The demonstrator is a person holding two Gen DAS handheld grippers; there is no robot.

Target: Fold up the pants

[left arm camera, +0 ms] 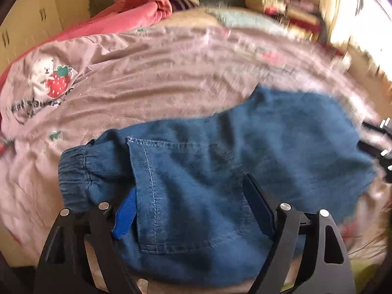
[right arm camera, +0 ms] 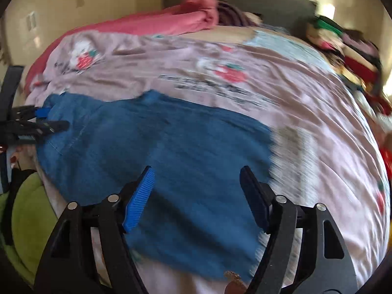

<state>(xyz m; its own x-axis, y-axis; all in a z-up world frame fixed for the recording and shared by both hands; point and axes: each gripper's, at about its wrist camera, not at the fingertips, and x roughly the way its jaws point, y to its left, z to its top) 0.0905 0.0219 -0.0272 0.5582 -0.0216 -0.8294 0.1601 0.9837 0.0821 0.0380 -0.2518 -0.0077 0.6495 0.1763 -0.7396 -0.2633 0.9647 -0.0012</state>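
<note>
Blue denim pants lie folded on a pale pink bedsheet, elastic waistband to the left and a back pocket facing up. My left gripper is open over the waist end, its fingers spread wide above the pocket. In the right wrist view the pants stretch across the bed. My right gripper is open above the pants' near right part. The left gripper shows at the far left on the pants' edge. The right gripper shows at the right edge of the left wrist view.
The sheet has strawberry and bear prints. A pink blanket is bunched at the head of the bed. Piled clothes sit at the far right. A green cushion lies by the bed's left edge.
</note>
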